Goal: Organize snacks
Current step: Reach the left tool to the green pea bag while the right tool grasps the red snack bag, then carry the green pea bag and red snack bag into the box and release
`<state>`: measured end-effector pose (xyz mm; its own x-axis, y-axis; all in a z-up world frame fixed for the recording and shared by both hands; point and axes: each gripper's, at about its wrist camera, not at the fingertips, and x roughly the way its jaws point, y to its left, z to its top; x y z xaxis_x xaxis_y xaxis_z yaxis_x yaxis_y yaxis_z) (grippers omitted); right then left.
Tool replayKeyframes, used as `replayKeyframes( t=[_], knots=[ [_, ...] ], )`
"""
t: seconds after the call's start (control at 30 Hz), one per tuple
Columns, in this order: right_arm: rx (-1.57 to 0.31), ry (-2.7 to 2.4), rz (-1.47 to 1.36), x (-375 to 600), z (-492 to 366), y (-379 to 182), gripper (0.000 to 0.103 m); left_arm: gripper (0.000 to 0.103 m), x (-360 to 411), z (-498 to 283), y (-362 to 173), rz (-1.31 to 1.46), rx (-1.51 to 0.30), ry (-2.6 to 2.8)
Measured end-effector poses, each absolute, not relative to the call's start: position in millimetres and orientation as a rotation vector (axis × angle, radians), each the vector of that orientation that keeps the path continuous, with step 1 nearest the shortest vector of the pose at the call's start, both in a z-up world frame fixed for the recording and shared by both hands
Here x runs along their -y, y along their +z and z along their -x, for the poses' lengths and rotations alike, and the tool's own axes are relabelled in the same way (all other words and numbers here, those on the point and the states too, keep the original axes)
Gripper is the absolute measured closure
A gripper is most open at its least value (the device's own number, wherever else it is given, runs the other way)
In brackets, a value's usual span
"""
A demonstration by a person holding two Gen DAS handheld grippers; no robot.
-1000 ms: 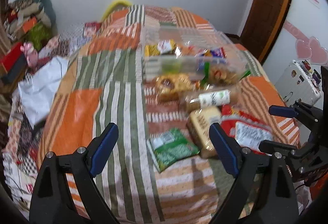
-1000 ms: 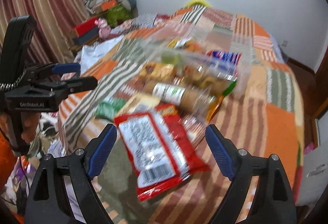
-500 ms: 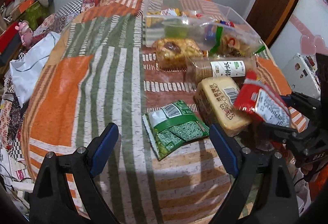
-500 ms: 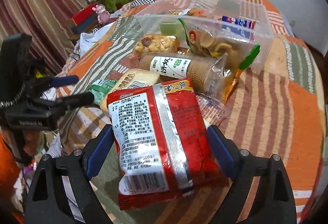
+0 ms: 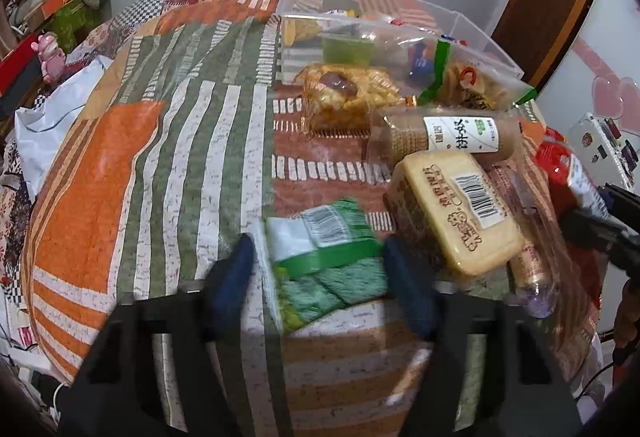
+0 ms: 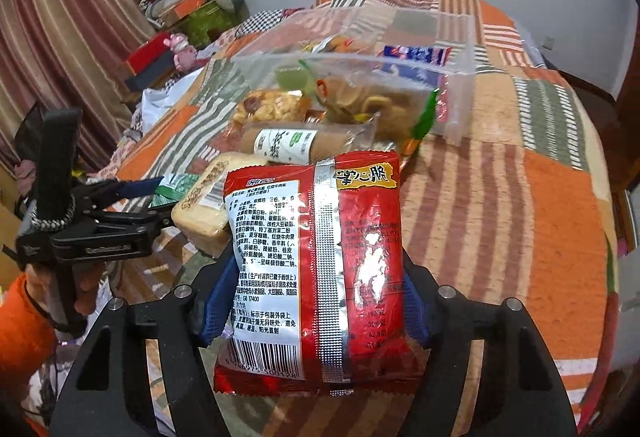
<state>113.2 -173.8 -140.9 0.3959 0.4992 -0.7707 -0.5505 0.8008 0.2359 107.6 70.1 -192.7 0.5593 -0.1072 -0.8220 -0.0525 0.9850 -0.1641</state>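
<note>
The right gripper clamped the red snack packet upright between its fingers. The left gripper straddled the green packet on the quilt; whether it pinched the packet was unclear. A clear bin stood ahead.
</note>
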Motion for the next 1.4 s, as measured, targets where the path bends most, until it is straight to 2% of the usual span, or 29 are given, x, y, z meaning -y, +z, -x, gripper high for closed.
replayKeyframes(
  t=[0.03,0.13,0.37,0.97,1.4],
  knots=[
    [-0.949,0.663,0.055,177.4,-114.7,-139.0,0.037,0.053,-70.5,-107.5,-191.9,0.184,-0.976,-0.041],
    [-0.921,0.649,0.046,178.7,-114.7,-131.2,0.037,0.065,-72.3,-106.6,-187.1,0.199,-0.970,-0.064],
    [-0.861,0.631,0.020,185.0,-119.0,-113.0,0.037,0.075,-71.4,-105.4,-159.1,0.181,-0.903,-0.074],
    [-0.722,0.591,-0.036,188.5,-158.0,-62.8,0.037,0.075,-68.4,-138.6,-74.5,0.142,-0.697,-0.097],
    [-0.671,0.540,-0.070,177.8,-210.6,-51.3,0.037,0.075,-68.5,-196.3,-54.9,0.119,-0.648,-0.098]
  ],
)
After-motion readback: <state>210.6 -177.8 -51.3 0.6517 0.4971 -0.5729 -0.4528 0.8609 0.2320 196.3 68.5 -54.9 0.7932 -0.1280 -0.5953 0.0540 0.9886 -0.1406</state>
